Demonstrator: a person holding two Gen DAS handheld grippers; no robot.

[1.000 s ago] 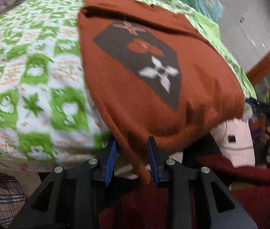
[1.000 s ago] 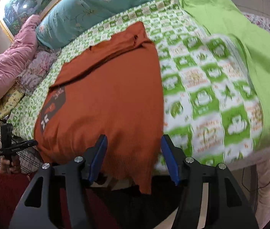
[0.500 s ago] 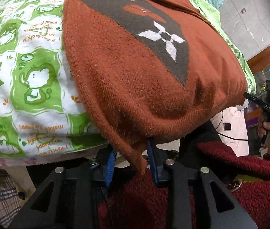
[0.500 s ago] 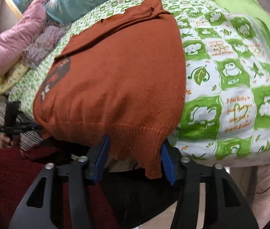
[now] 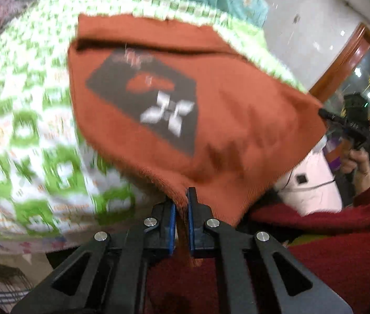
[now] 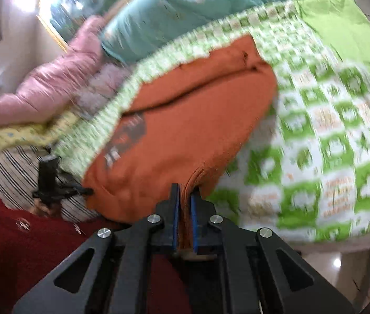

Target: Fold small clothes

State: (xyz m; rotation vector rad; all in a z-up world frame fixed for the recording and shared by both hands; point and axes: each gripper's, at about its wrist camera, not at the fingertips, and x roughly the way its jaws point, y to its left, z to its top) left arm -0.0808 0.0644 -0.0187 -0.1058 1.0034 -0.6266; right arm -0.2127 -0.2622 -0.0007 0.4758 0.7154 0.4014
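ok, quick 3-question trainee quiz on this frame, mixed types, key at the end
1. True or false: the left gripper is shut on the hem of the rust-orange sweater.
2. What does the right gripper hold?
A. the teal pillow
B. the sweater's hem
C. nothing
3. Fill in: the sweater lies on a green-and-white patterned ____.

Key: 1 true; 2 B; 3 bedspread.

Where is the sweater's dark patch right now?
In the left wrist view, the patch sits on the sweater's left half, nearer the neckline than the clamped hem.
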